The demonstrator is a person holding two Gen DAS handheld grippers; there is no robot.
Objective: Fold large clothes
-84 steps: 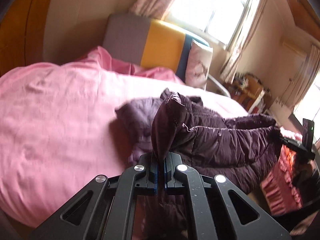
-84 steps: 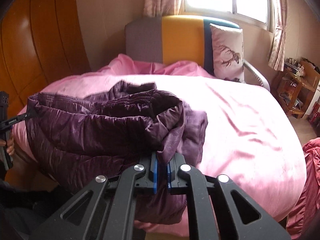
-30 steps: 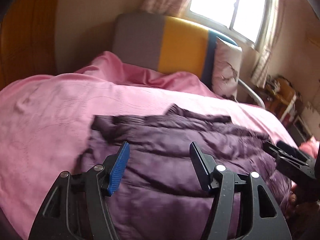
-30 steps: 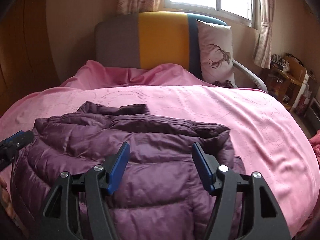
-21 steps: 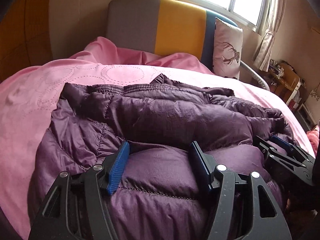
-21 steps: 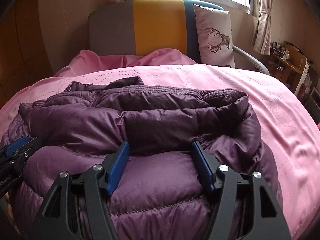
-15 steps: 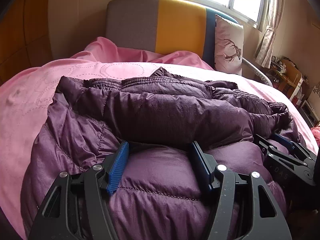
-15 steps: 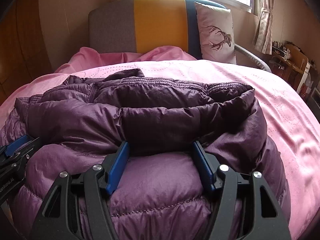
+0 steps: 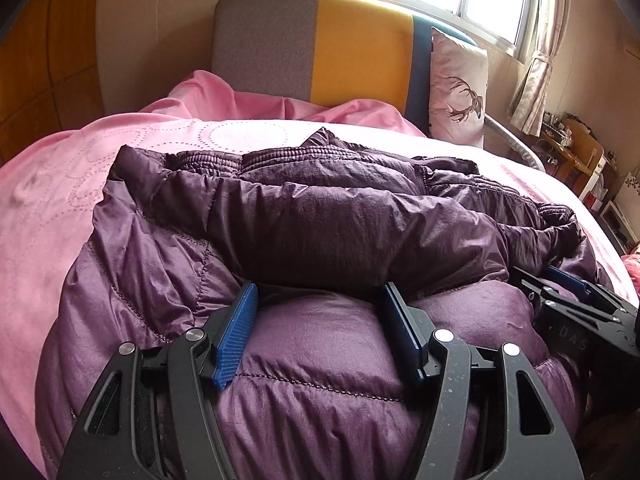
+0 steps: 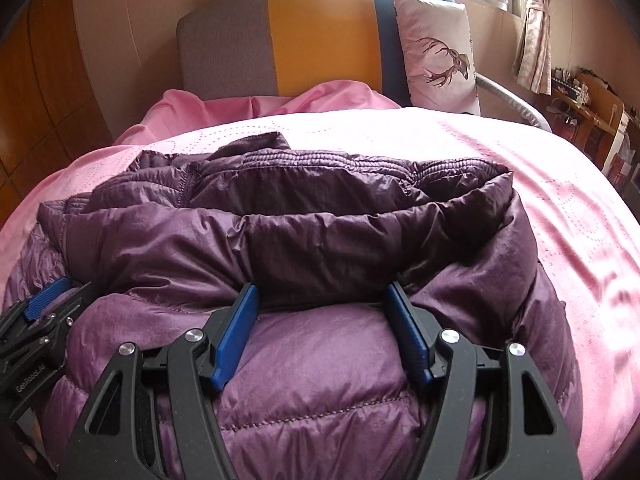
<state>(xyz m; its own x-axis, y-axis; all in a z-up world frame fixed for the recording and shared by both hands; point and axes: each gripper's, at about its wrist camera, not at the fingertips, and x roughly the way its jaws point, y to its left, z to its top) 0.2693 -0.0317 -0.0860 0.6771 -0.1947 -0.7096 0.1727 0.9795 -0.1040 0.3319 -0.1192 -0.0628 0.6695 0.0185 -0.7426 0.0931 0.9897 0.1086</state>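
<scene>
A purple quilted down jacket (image 9: 320, 236) lies folded on the pink bed, also in the right wrist view (image 10: 320, 240). My left gripper (image 9: 318, 308) is open and low over the jacket's near half, its blue pads (image 9: 236, 336) touching the fabric. My right gripper (image 10: 322, 304) is open in the same way over the jacket's right part, pads (image 10: 234, 332) on the fabric. Each gripper shows in the other's view: the right one at the right edge (image 9: 568, 300), the left one at the left edge (image 10: 40, 312). Neither holds anything.
The pink bedspread (image 10: 560, 200) spreads around the jacket. A grey, yellow and blue headboard (image 9: 320, 44) and a deer-print pillow (image 10: 436, 52) stand at the far end. Wooden wardrobe panels (image 10: 32, 80) are on the left, a cluttered wooden stand (image 10: 588, 112) on the right.
Both grippers let go of the lifted jacket and opened. The jacket now lies folded on the bed, and both grippers have come down onto its near half.
</scene>
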